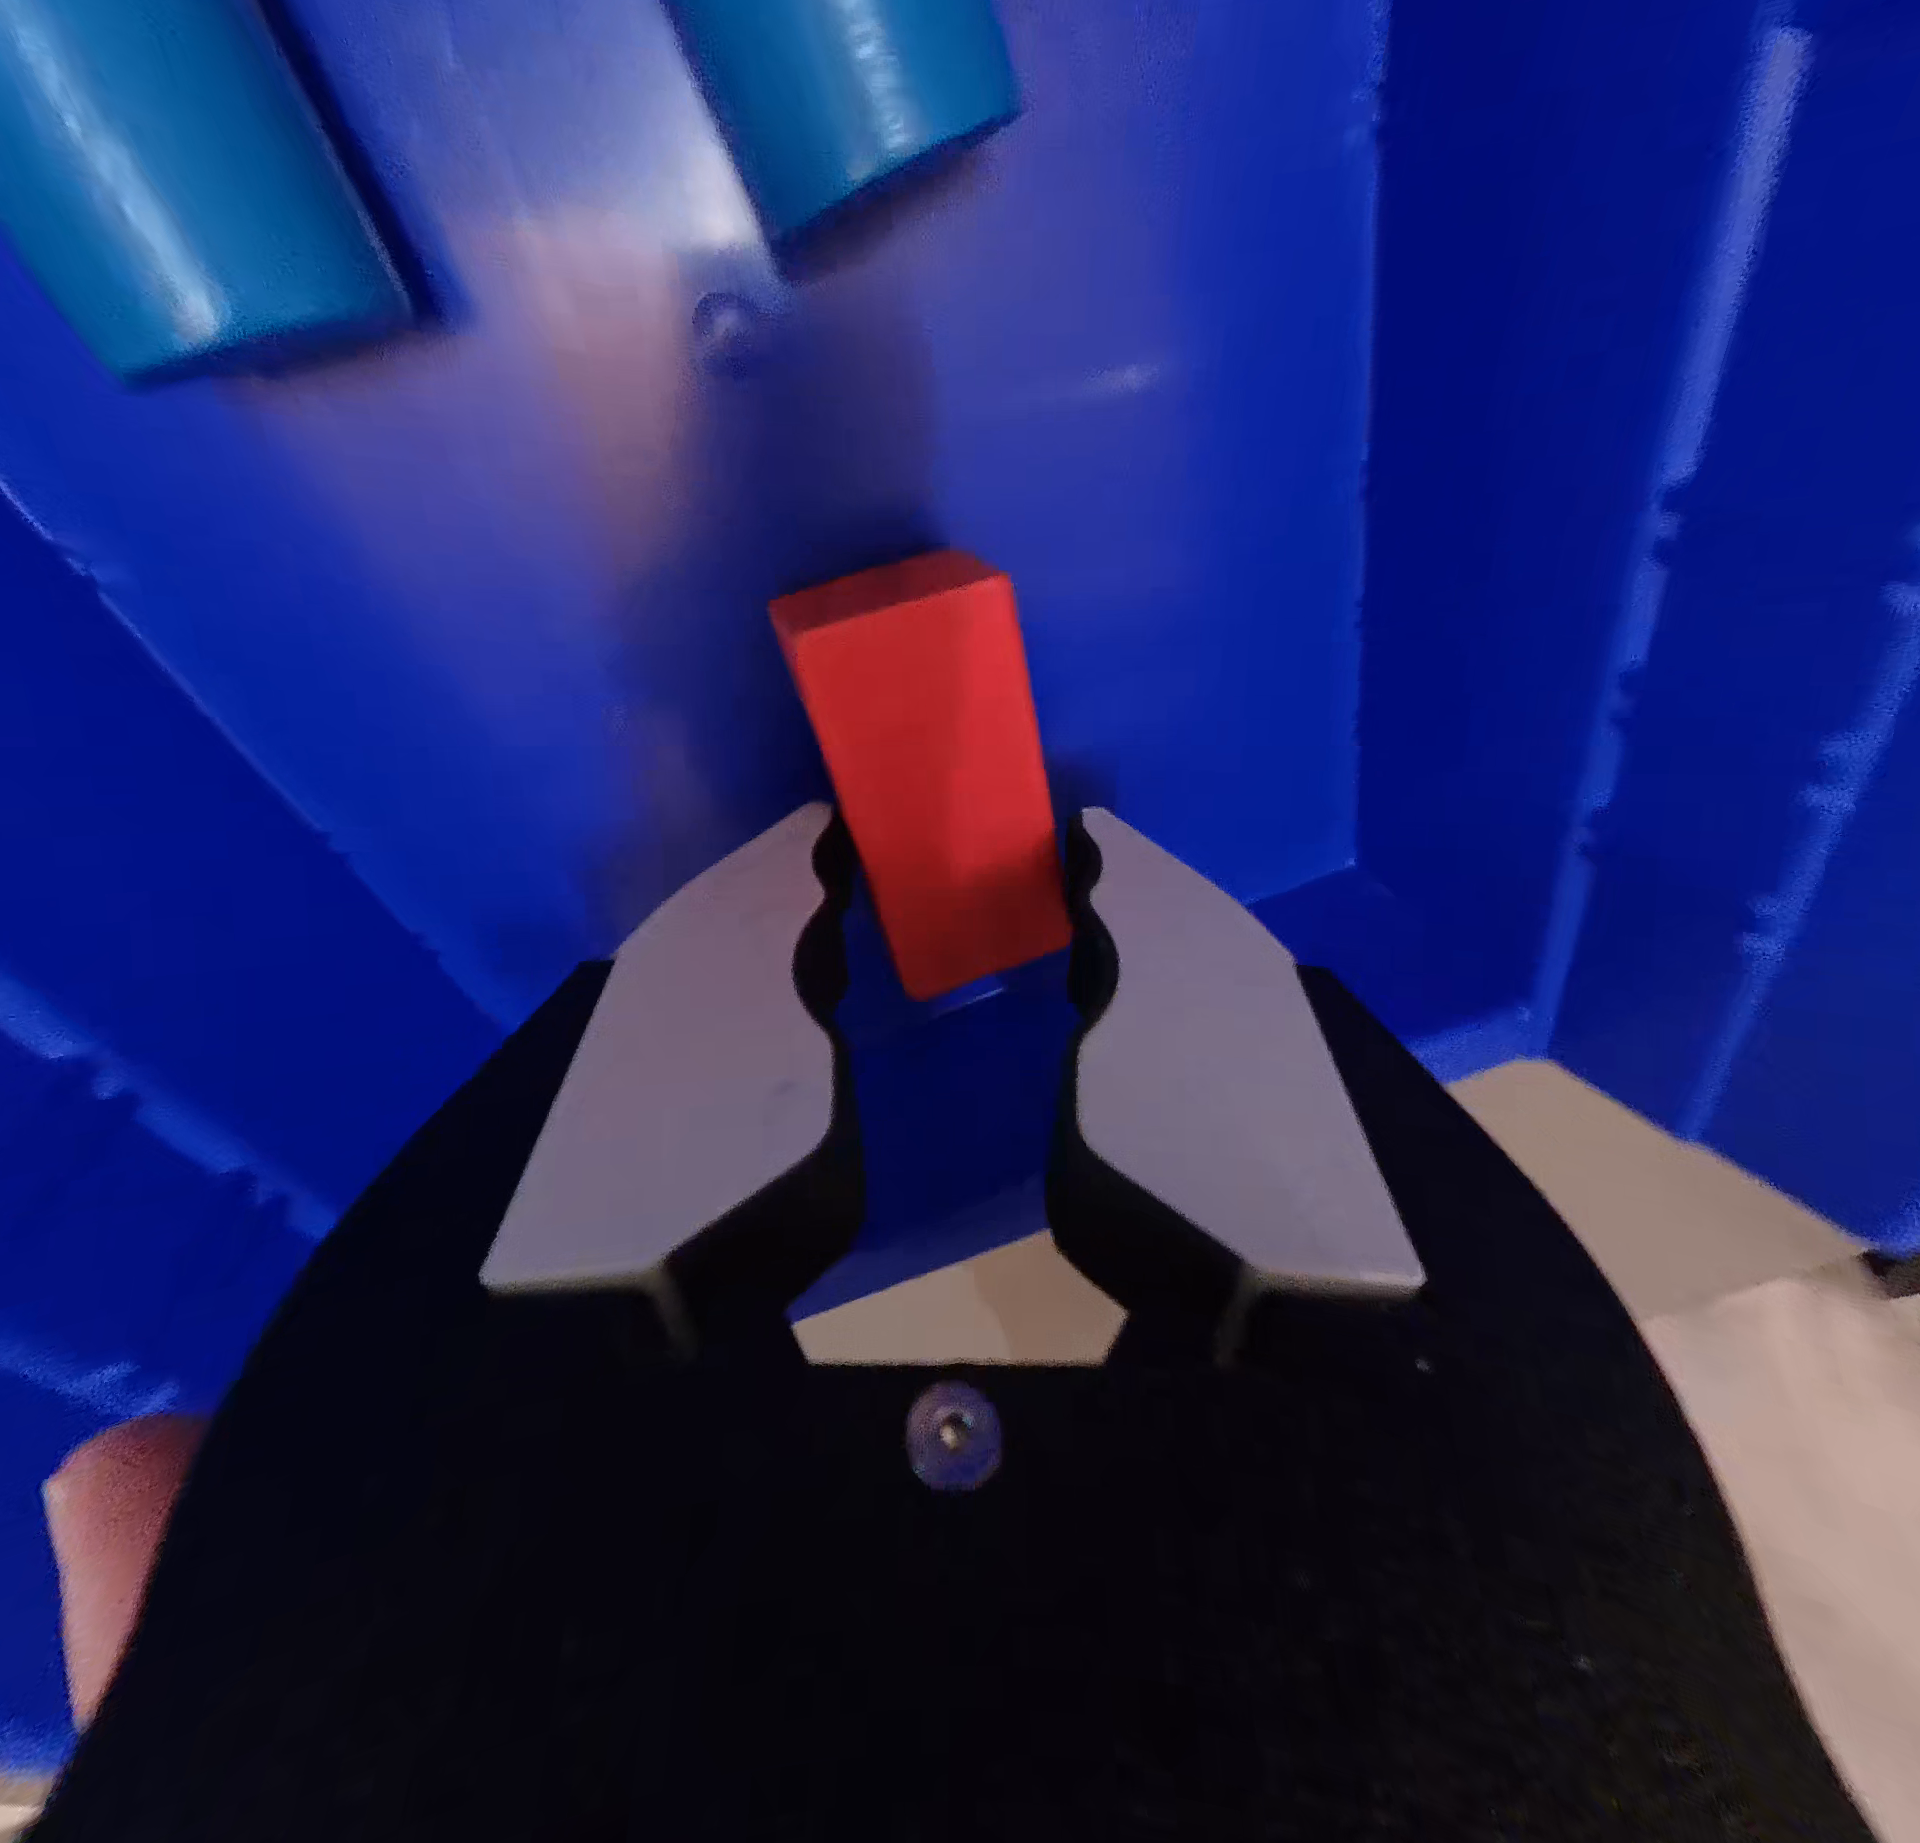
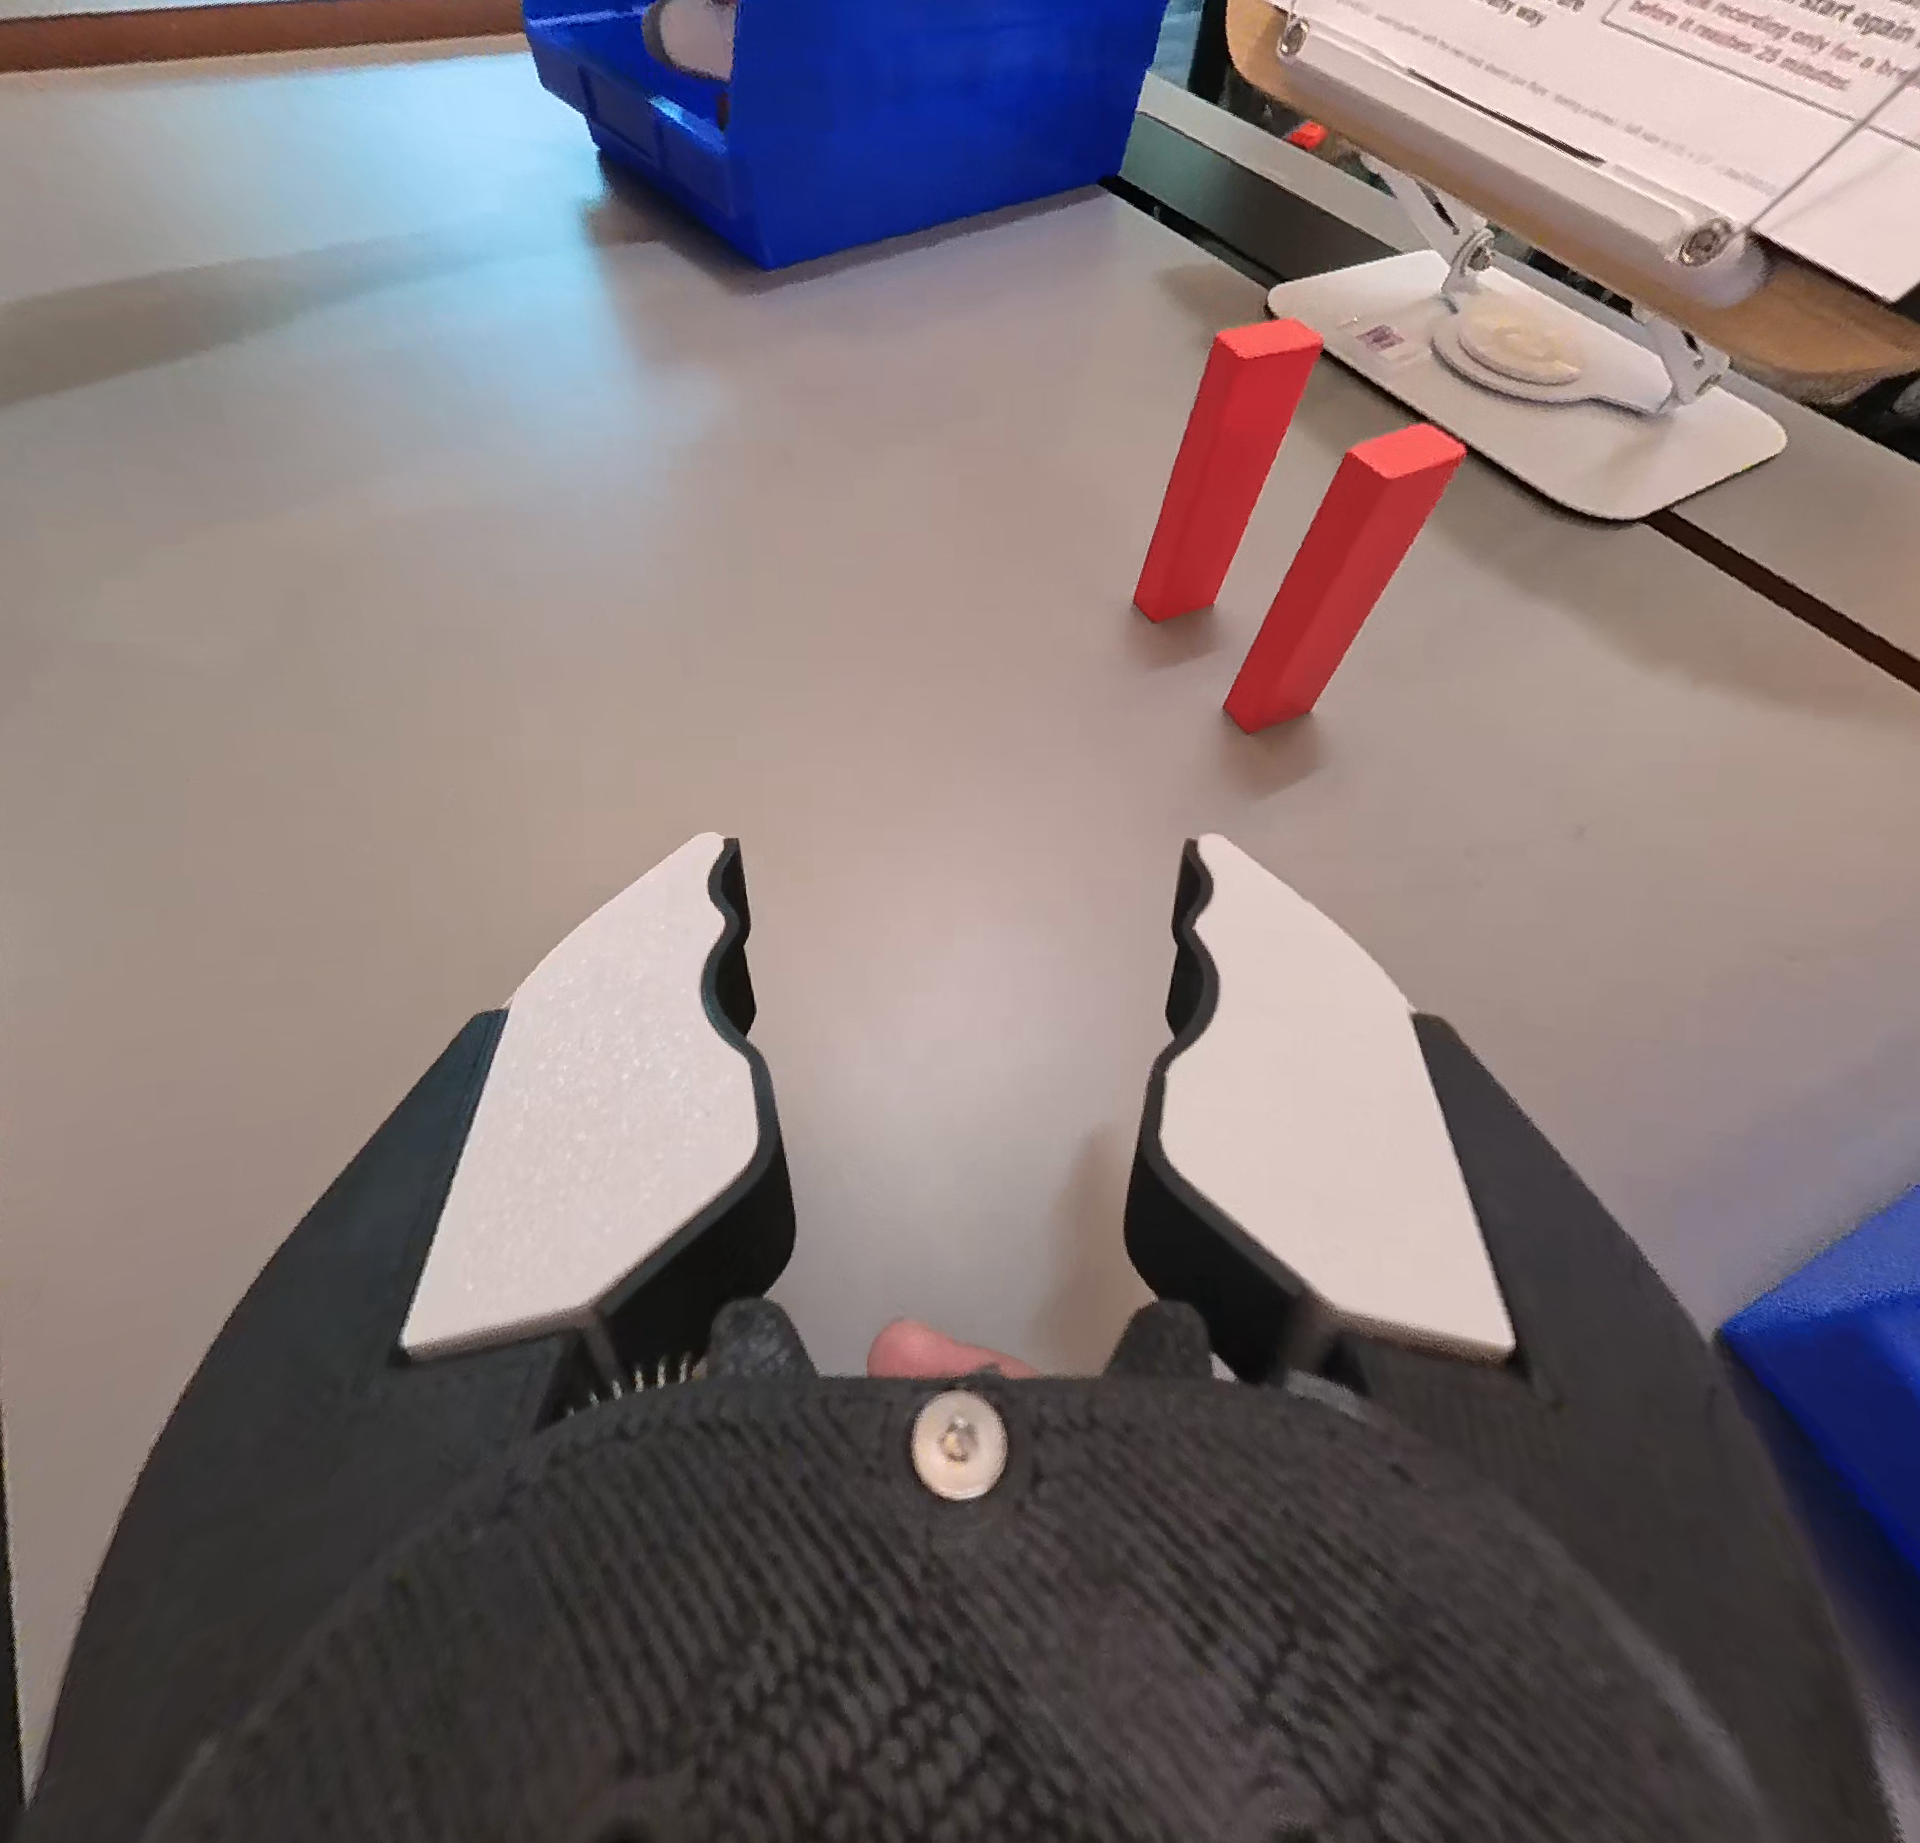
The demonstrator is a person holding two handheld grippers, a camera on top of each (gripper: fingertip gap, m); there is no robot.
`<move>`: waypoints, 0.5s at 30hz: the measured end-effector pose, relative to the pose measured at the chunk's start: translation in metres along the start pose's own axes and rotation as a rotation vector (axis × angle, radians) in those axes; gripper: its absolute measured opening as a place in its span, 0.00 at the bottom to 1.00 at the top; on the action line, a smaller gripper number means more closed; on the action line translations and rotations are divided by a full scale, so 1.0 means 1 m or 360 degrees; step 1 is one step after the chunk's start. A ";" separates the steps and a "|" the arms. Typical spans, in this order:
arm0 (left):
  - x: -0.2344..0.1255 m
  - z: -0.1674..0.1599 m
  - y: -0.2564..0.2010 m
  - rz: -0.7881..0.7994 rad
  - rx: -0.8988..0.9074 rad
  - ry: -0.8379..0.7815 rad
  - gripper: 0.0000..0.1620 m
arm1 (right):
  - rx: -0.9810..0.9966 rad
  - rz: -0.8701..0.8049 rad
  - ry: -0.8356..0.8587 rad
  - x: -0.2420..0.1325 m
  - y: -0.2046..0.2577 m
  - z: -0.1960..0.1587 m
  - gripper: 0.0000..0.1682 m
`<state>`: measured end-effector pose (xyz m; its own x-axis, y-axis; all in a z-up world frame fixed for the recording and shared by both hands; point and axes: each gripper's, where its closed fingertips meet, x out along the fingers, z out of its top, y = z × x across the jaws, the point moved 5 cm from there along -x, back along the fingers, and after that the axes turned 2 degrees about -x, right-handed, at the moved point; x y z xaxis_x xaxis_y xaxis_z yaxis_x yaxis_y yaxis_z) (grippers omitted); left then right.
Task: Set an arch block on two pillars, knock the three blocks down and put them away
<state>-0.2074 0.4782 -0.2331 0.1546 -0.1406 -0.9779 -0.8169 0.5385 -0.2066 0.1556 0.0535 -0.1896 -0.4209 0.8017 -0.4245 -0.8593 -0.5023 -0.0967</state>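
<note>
In the left wrist view my left gripper (image 1: pixel 956 837) is inside a blue bin (image 1: pixel 1558 546). It is shut on the lower end of a red rectangular block (image 1: pixel 925 744), which is tilted and points toward the bin floor. Two teal cylinders (image 1: pixel 842 68) lie on the bin floor ahead at upper left. In the right wrist view my right gripper (image 2: pixel 956 858) is open and empty, low over the grey table (image 2: pixel 520 598). Two red blocks stand upright ahead to its right, one nearer (image 2: pixel 1340 578) and one farther (image 2: pixel 1226 463).
The blue bin (image 2: pixel 935 100) stands at the table's far end, with part of the other gripper inside it. A white document stand (image 2: pixel 1538 380) holding a printed sheet is at the right edge. A corner of a second blue bin (image 2: pixel 1839 1378) shows at lower right. The grippers' ends are close to 50 cm from one another.
</note>
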 end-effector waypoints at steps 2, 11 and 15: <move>-0.012 -0.001 -0.005 0.0019 0.0149 -0.0028 0.24 | -0.0039 -0.0004 -0.0006 0.001 0.000 0.005 0.47; -0.120 -0.010 -0.096 0.0174 0.1163 -0.0284 0.23 | -0.0347 0.0076 0.0007 0.017 -0.011 0.066 0.46; -0.136 -0.027 -0.167 -0.0064 0.1537 -0.0271 0.24 | -0.0572 0.0141 -0.0085 0.026 -0.019 0.125 0.46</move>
<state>-0.1068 0.3848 -0.0649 0.3123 -0.0929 -0.9454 -0.0149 0.9946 -0.1027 0.1246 0.1243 -0.0859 -0.5119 0.7609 -0.3986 -0.6658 -0.6447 -0.3756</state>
